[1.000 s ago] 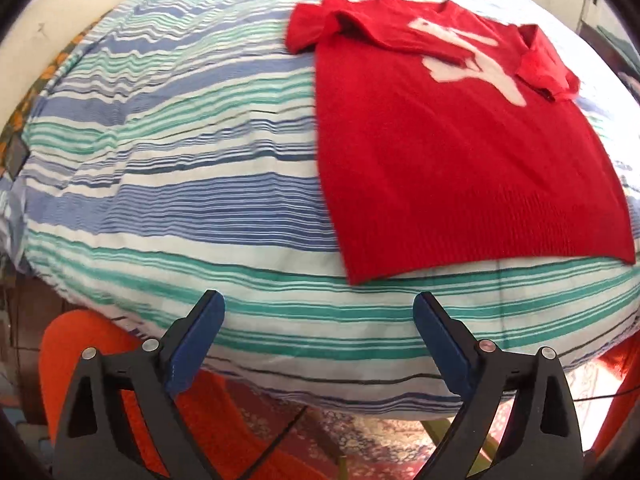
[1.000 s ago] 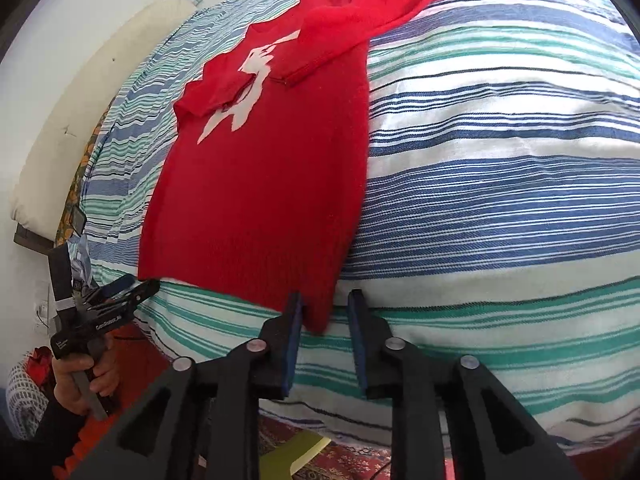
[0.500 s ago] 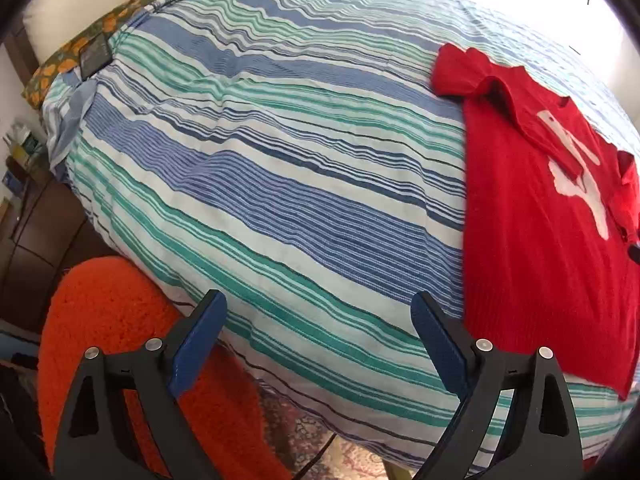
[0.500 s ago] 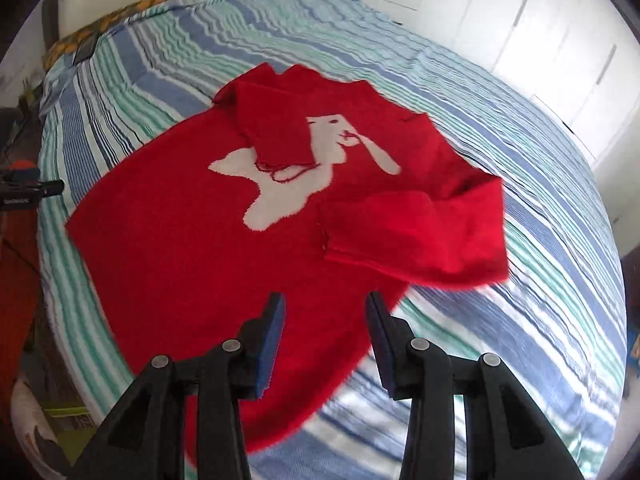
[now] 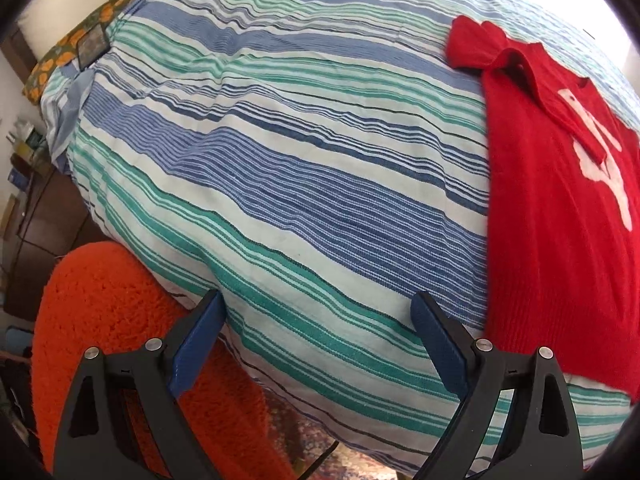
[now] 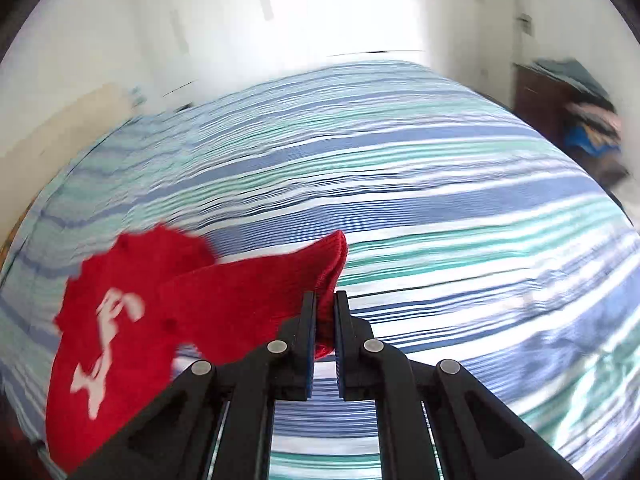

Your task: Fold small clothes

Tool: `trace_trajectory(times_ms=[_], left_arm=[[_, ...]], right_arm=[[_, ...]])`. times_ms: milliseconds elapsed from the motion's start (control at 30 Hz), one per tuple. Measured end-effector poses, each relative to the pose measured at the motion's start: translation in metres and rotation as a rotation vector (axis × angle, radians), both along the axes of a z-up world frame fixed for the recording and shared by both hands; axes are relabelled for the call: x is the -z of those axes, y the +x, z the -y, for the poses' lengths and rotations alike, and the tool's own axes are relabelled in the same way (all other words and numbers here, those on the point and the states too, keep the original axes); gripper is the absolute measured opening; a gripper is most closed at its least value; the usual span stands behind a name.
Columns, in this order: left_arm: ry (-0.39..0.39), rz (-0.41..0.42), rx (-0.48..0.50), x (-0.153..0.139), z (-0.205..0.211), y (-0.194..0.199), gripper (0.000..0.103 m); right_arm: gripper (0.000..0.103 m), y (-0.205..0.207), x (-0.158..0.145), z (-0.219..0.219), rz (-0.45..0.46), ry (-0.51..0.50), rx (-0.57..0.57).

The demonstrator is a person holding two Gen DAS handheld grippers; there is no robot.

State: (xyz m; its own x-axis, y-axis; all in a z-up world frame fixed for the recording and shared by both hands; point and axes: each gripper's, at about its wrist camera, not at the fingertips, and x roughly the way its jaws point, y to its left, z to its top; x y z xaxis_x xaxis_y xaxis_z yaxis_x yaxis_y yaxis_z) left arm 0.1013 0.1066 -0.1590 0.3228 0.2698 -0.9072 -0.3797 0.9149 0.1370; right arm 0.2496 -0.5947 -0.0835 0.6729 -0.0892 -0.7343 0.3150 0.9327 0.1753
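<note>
Barely begun, I'd say: the red sweater lies mostly flat on the striped bed. Right gripper is clamped on one sleeve, lifting it off the cover; left gripper hangs wide open, empty, near the bed's edge. Body folds remain.

The red sweater is knitted, with a white figure on its chest. It lies flat on the bed, ahead and to the right of the left gripper, its ribbed hem nearest that gripper and one sleeve folded across the chest. The right gripper pinches a ribbed edge of the sweater and lifts it, so the cloth rises up from the left.
</note>
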Motion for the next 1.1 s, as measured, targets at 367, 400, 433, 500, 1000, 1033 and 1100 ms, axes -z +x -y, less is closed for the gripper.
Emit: trace_trajectory(times_ms=[367, 400, 433, 500, 1000, 1033, 1100], left_arm=[[0.015, -0.021, 0.015, 0.002, 0.006, -0.003, 0.094], [0.013, -0.023, 0.016, 0.002, 0.006, -0.003, 0.094], [0.012, -0.027, 0.017, 0.003, 0.006, -0.003, 0.094], [0.012, -0.036, 0.02, 0.005, 0.006, -0.001, 0.095], [0.329, 0.312, 0.701, -0.12, 0.159, 0.053, 0.094], [0.366, 0.312, 0.784, -0.116, 0.18, 0.066, 0.094], [0.454, 0.302, 0.89, -0.089, 0.222, 0.089, 0.092]], right_arm=[[0.006, -0.022, 0.073, 0.088, -0.157, 0.142, 0.233], [0.005, -0.026, 0.081, 0.09, -0.172, 0.155, 0.251], [0.004, -0.03, 0.088, 0.091, -0.177, 0.162, 0.265], [0.0, -0.037, 0.092, 0.093, -0.184, 0.145, 0.285], [0.058, -0.121, 0.026, -0.028, -0.007, 0.053, 0.058], [0.058, -0.126, 0.03, -0.046, 0.003, 0.075, 0.023], [0.058, -0.137, 0.039, -0.077, 0.002, 0.108, -0.022]])
